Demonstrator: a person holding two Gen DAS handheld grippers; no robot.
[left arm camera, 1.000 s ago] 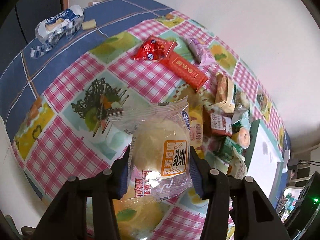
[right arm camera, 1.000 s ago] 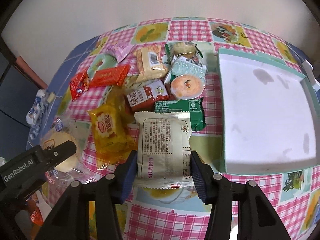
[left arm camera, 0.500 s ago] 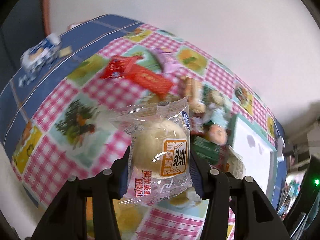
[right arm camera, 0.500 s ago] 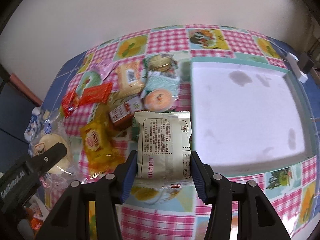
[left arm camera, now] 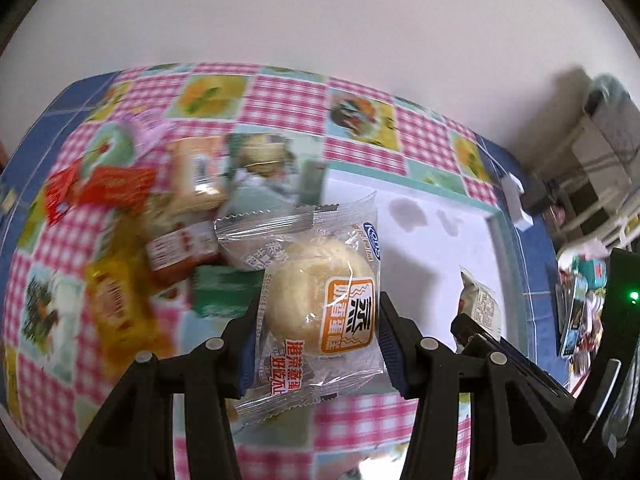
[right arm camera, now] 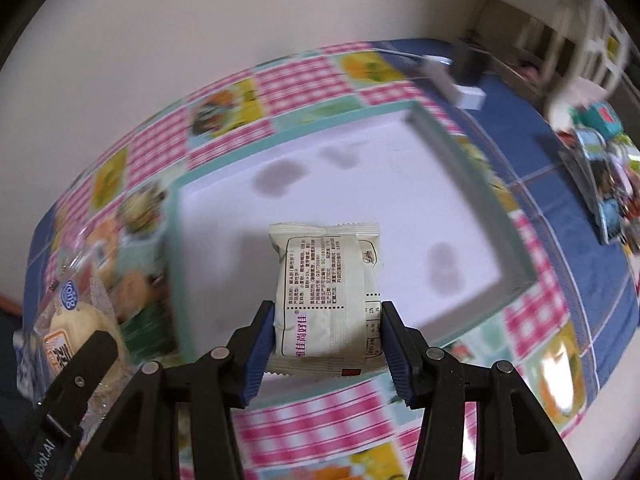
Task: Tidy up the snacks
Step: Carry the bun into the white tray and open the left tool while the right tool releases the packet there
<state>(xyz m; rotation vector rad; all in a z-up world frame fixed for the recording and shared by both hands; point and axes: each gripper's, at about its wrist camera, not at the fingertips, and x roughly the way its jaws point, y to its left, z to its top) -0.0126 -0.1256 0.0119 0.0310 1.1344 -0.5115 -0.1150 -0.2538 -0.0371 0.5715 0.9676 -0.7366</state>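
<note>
My left gripper (left arm camera: 318, 324) is shut on a clear-wrapped round steamed cake (left arm camera: 320, 300) and holds it above the near left edge of the white tray (left arm camera: 436, 240). My right gripper (right arm camera: 326, 340) is shut on a cream snack packet (right arm camera: 326, 280), held over the near part of the same tray (right arm camera: 360, 184). The right gripper and its packet (left arm camera: 482, 306) show at the right of the left wrist view. The cake (right arm camera: 80, 320) shows at the lower left of the right wrist view.
A pile of loose snacks (left arm camera: 160, 216) lies left of the tray on the checked tablecloth (left arm camera: 280, 96). A white adapter (right arm camera: 464, 92) sits beyond the tray's far right corner. More packets (right arm camera: 604, 176) lie at the far right.
Both grippers have swung to the right with their snacks, from over the snack pile to over the tray. Both grips are unchanged.
</note>
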